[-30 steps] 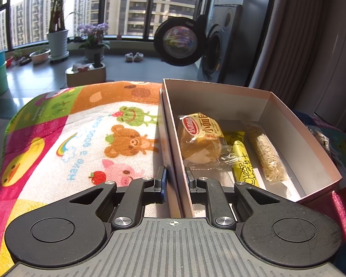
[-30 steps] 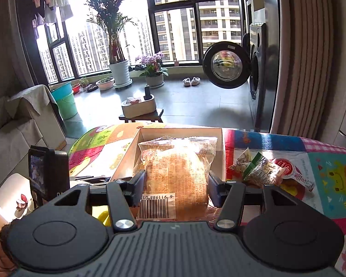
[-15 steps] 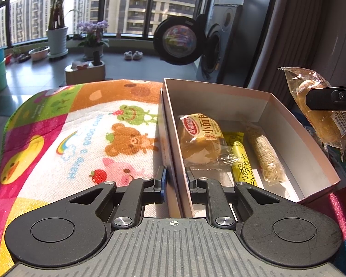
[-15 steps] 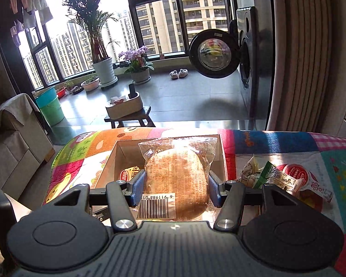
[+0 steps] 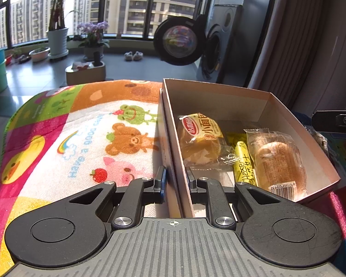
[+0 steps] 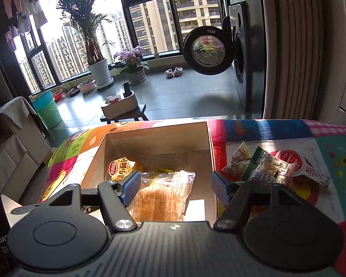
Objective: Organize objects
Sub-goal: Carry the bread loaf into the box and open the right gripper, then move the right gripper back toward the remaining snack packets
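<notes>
Left gripper: clamped on the box wall, steadying it. Right gripper: wide, empty, above the bread packet lying inside.

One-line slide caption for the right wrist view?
Right gripper open above the cardboard box, bread packet lying inside; more snack packets wait on the mat.

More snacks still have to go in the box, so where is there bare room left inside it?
Inside the box, the far end is bare, from the back wall to the red-labelled bun. The near half is crowded: bun, yellow cheese stick and clear-wrapped bread lie side by side. A small bare strip shows beside the bread.
</notes>
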Motion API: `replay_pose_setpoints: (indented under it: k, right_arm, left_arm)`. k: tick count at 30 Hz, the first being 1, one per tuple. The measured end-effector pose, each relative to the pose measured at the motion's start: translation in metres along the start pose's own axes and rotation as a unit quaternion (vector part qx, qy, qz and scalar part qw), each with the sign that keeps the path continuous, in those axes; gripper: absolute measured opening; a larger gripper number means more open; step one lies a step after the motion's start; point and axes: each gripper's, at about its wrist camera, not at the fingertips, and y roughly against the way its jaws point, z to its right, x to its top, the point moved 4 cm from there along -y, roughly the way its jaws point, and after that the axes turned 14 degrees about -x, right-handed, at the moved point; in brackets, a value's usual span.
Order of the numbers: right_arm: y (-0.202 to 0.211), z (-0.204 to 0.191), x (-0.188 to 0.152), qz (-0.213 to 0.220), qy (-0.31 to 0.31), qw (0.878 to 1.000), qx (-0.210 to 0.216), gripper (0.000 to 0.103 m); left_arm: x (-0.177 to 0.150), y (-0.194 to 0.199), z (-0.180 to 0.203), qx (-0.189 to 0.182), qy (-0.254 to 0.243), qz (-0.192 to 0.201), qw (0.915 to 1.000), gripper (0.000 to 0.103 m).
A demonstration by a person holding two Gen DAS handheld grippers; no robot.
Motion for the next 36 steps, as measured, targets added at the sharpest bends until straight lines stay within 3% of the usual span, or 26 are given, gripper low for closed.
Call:
replay_pose_setpoints:
  k: [7,12,17,25,34,36]
  right_arm:
    - [0.014,0.049,-0.017,0.003,-0.007,0.998,-0.058,0.072]
    - [0.016,0.095,-0.039,-0.017,-0.026,0.994,-0.107,0.076]
    - [0.010,0.117,-0.053,-0.030,-0.032,0.990,-0.134,0.076]
    - [-0.016,0.110,-0.050,-0.030,-0.001,0.989,-0.144,0.079]
    - [-0.044,0.091,-0.005,-0.011,-0.022,0.996,-0.091,0.079]
    - [-0.056,0.093,0.010,-0.011,-0.030,0.995,-0.097,0.069]
  left_arm:
    - [0.000,0.000,0.000,0.000,0.000,0.000,1.0000,0.018]
    - [-0.001,0.001,-0.001,0.001,0.002,0.000,1.0000,0.018]
    - [-0.001,0.001,-0.001,0.001,0.002,-0.001,1.0000,0.018]
    - [-0.001,0.002,-0.001,0.002,0.001,-0.001,1.0000,0.018]
    - [-0.001,0.003,-0.001,-0.001,0.002,-0.003,1.0000,0.018]
    - [-0.001,0.003,-0.001,-0.001,0.003,-0.003,1.0000,0.018]
